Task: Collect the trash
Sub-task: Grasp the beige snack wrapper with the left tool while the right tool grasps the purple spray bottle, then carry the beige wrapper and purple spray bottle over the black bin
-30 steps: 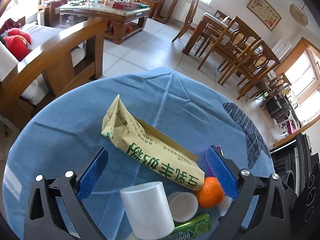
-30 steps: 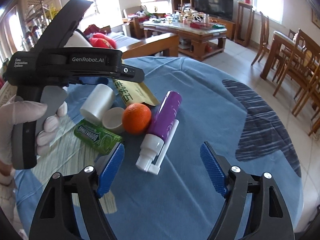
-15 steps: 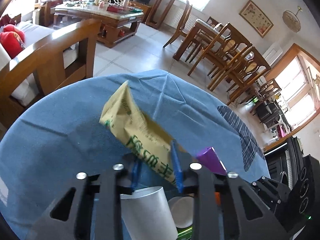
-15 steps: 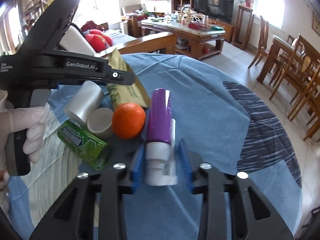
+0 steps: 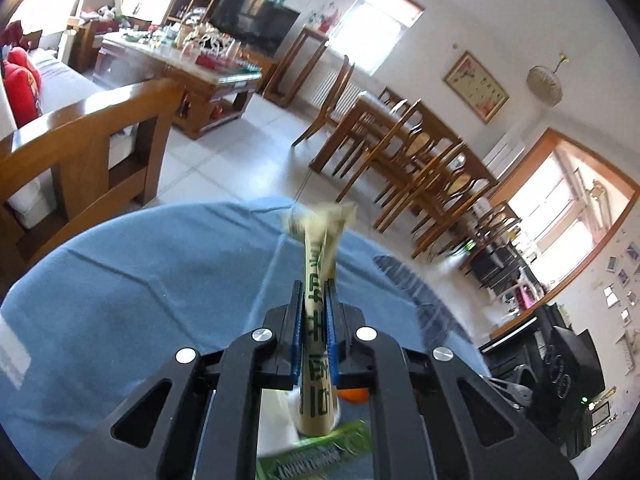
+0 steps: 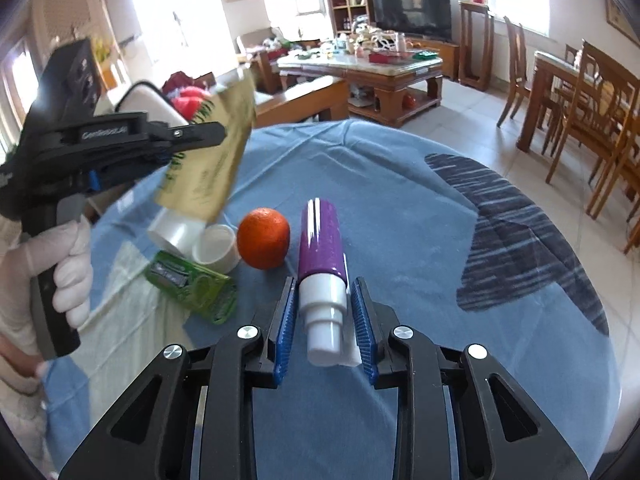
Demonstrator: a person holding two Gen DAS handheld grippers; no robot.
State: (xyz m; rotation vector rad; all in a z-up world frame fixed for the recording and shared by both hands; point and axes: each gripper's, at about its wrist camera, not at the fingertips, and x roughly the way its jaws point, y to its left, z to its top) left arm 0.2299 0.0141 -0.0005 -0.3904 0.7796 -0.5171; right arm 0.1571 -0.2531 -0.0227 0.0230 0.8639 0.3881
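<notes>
Sunlit living room — pale tiled floor (image 5: 224, 160); wooden dining chairs (image 5: 420, 176); coffee table (image 6: 360, 68); television (image 6: 412, 8).

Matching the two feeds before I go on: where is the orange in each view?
Left wrist: the orange is a sliver at lower centre, just right of the yellow packet, mostly hidden behind the left gripper.
Right wrist: centre-left, on the blue cloth, just left of the purple bottle.
Shared landmark: the green pack.

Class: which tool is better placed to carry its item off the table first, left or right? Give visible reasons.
Left. The left tool holds the yellow packet lifted clear; the purple bottle remains low.
</notes>
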